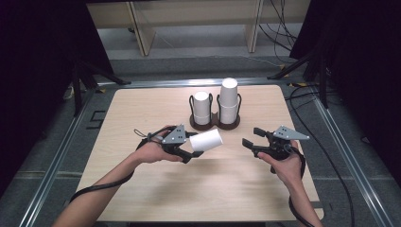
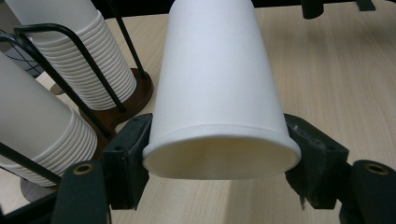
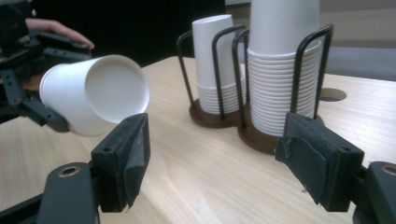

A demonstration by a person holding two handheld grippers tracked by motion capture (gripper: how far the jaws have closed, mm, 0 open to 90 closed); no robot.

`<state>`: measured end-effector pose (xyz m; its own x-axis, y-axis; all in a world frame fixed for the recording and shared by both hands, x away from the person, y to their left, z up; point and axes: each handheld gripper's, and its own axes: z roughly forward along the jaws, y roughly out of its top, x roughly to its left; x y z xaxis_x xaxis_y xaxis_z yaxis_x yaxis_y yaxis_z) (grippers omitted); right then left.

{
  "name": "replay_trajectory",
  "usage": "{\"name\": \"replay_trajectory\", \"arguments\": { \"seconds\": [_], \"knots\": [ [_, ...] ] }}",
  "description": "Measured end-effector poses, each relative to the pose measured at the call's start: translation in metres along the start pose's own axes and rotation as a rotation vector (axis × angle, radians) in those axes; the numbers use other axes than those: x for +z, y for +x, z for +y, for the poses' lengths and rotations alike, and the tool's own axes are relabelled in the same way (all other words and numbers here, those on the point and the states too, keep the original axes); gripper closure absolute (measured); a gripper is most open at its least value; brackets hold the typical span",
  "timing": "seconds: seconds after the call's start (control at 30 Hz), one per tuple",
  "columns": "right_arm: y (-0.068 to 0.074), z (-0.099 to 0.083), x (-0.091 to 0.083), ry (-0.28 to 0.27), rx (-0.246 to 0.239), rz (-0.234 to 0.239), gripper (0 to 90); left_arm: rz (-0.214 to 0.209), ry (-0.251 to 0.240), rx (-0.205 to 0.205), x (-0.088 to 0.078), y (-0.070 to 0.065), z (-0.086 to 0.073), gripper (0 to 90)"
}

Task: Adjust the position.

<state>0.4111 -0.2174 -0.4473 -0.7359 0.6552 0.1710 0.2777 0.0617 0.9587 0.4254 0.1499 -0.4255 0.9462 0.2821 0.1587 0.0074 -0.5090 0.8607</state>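
My left tool (image 1: 193,150) clamps a paper cup (image 1: 206,140) near its rim, cup lying sideways above the tabletop (image 1: 142,189), just before the cup rack (image 1: 215,124). My right tool (image 1: 250,137) hangs unclenched, nothing between its jaws, well apart, bare wood around it. The right gripper view shows the cup's open mouth. Both hands level, forearms low.
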Motion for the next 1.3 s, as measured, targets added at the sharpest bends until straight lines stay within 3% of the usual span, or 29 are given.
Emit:
{"name": "replay_trajectory", "arguments": {
  "seconds": [0.1,0.13,0.2,0.33,0.37,0.47,0.53,0.63,0.7,0.73,0.8,0.9,1.0,1.1,1.2,1.3],
  "knots": [
    [0.002,-0.001,0.002,0.006,-0.003,0.014,24.8,-0.014,0.013,0.012,-0.002,0.001,0.001,30.0],
    [0.001,0.0,0.003,0.006,-0.034,0.021,24.7,-0.01,0.014,0.012,-0.002,0.001,0.002,30.0],
    [0.001,0.0,0.004,0.015,-0.022,0.048,24.7,-0.016,0.019,0.015,-0.003,0.001,0.002,30.0],
    [0.001,0.001,0.005,0.039,-0.048,0.052,24.7,-0.029,0.03,0.025,-0.003,0.001,0.003,30.0],
    [0.002,0.0,0.006,0.048,-0.047,0.082,24.7,-0.035,0.036,0.032,-0.004,0.002,0.004,30.0],
    [0.003,-0.001,0.007,0.059,-0.047,0.087,24.7,-0.043,0.043,0.042,-0.004,0.002,0.004,30.0],
    [0.002,0.0,0.008,0.06,-0.076,0.098,24.8,-0.044,0.064,0.066,-0.005,0.003,0.004,30.0],
    [0.004,-0.001,0.009,0.053,-0.071,0.095,24.8,-0.048,0.067,0.071,-0.005,0.004,0.005,30.0],
    [0.004,0.0,0.01,0.061,-0.079,0.119,24.8,-0.058,0.074,0.068,-0.006,0.003,0.005,29.9],
    [0.007,-0.001,0.01,0.075,-0.042,0.133,24.8,-0.066,0.086,0.075,-0.006,0.003,0.006,30.0],
    [0.006,-0.001,0.01,0.093,-0.077,0.134,24.8,-0.076,0.112,0.095,-0.007,0.003,0.007,30.0],
    [0.007,-0.002,0.012,0.077,-0.084,0.14,24.8,-0.081,0.129,0.107,-0.008,0.003,0.008,30.0],
    [0.008,-0.002,0.013,0.108,-0.085,0.15,24.7,-0.084,0.144,0.121,-0.008,0.002,0.008,30.0],
    [0.011,-0.004,0.013,0.133,-0.052,0.157,24.5,-0.087,0.158,0.137,-0.008,0.002,0.009,30.0],
    [0.01,-0.004,0.015,0.116,-0.09,0.16,24.5,-0.091,0.178,0.157,-0.008,0.002,0.01,30.1],
    [0.011,-0.005,0.018,0.125,-0.094,0.18,24.6,-0.105,0.202,0.181,-0.009,0.002,0.013,30.0]
  ]
}}
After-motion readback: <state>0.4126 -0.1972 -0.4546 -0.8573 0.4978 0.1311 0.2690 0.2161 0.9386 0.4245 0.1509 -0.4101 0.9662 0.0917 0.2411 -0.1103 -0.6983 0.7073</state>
